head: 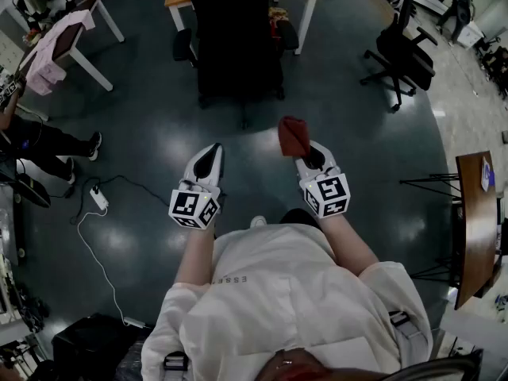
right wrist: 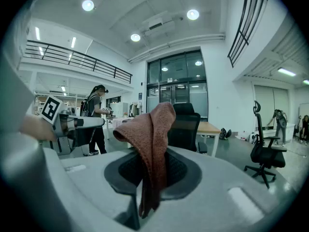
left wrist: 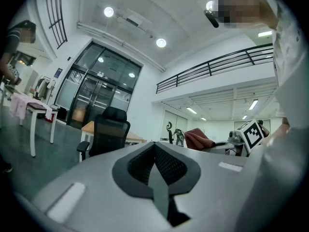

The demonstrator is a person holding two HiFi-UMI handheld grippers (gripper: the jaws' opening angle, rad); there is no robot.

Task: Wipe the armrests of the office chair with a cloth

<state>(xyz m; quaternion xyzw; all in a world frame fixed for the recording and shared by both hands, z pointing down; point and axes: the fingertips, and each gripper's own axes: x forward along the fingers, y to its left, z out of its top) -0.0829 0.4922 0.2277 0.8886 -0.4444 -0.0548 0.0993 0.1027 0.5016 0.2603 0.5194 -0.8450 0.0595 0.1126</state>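
Gripping the cloth [head: 293, 136], the right gripper [head: 308, 154] is holding it ready for the office chair [head: 238, 46] armrests [head: 183, 48]; the left gripper [head: 211, 154] fingers [head: 208, 163] are waiting closed, empty.

Dim head view; bright ceiling spots [left wrist: 161, 43], fisheye-bent, dark-cornered gripper views

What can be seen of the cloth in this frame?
The cloth is reddish-brown with a coarse, knitted-looking weave. It is soft and bunched into folds. The right claw is shut on it: the upper part stands above the jaws and flops over to one side, and a narrow tail hangs down between them. It is held in the air in front of the person, short of the black office chair. Nothing but the claw touches it.
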